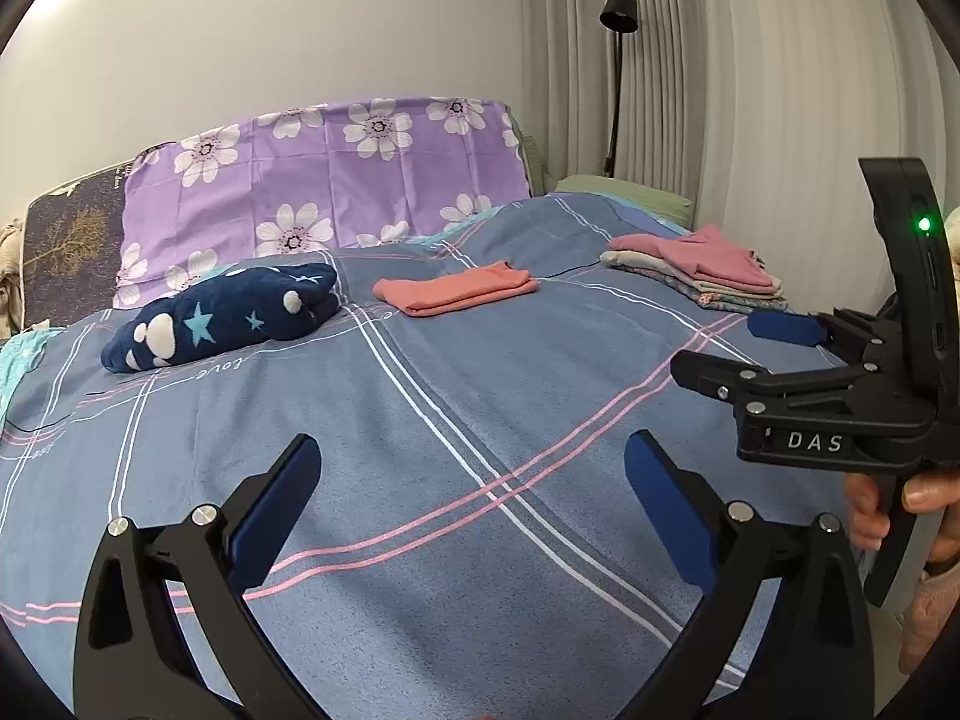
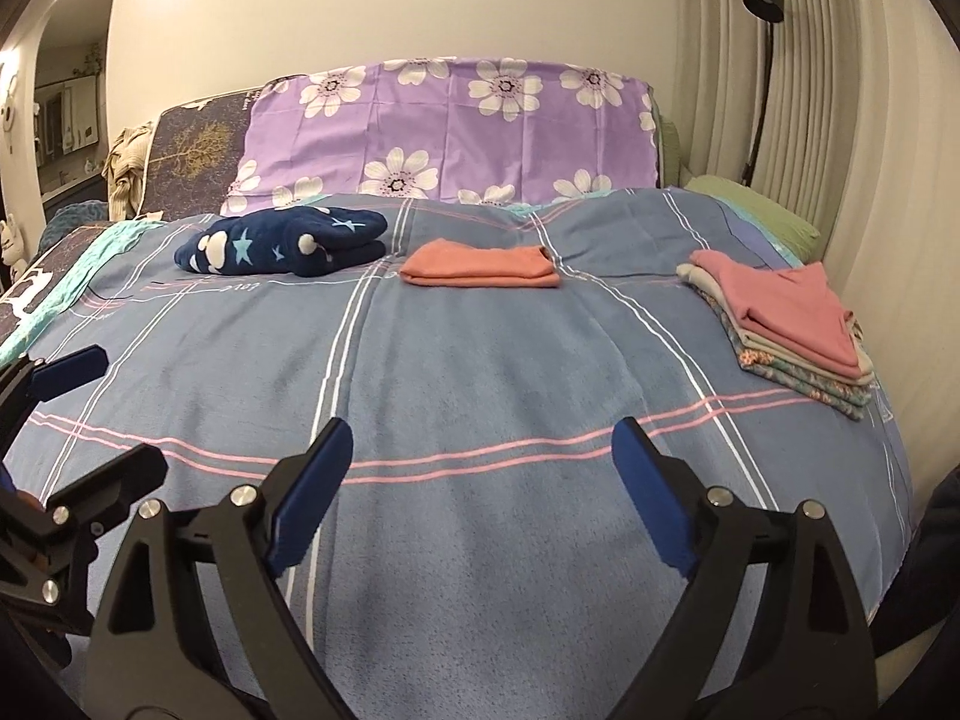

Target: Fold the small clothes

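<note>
While both show the bed, only left shows a hand.

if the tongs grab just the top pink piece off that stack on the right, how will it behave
The pink garment looks like thin, soft cloth, so it will probably go limp and unfold once lifted by one edge. It sits loosely on the stack of folded pieces, so it should come away lightly, though dragging it may shift the layer beneath. It is unlikely to slip from the pads.

"DAS" on right claw.
</note>
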The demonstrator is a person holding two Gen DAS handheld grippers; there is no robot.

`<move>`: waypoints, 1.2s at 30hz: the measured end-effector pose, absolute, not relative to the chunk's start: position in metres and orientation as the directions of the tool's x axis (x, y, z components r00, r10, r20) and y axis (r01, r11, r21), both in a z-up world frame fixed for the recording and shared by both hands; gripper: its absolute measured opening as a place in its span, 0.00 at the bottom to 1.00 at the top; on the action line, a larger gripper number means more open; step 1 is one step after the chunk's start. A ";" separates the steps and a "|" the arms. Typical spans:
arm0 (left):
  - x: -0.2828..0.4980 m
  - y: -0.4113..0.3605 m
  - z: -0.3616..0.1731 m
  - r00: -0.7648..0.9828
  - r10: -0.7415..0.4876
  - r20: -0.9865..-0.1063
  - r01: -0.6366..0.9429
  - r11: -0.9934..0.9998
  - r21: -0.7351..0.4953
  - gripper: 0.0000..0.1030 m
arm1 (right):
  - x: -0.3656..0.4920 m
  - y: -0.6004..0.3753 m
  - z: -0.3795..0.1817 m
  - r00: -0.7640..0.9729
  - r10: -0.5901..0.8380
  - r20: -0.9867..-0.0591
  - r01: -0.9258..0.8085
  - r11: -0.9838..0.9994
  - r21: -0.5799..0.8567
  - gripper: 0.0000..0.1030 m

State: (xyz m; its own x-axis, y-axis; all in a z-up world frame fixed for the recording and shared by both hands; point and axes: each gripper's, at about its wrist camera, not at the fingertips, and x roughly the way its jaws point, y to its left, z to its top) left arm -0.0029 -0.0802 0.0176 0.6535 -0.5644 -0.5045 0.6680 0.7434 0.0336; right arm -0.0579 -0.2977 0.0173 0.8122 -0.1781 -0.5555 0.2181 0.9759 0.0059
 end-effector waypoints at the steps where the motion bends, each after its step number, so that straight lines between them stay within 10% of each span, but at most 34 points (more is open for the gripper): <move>1: -0.003 -0.081 0.017 0.652 -0.562 -0.509 0.665 0.746 0.030 0.98 | -0.058 -0.299 0.016 0.811 -0.177 -0.558 0.219 0.976 0.008 0.87; 36: 0.002 -0.074 0.000 0.650 -0.537 -0.538 0.622 0.783 -0.031 0.98 | -0.052 -0.297 0.002 0.787 -0.192 -0.587 0.221 0.975 -0.022 0.89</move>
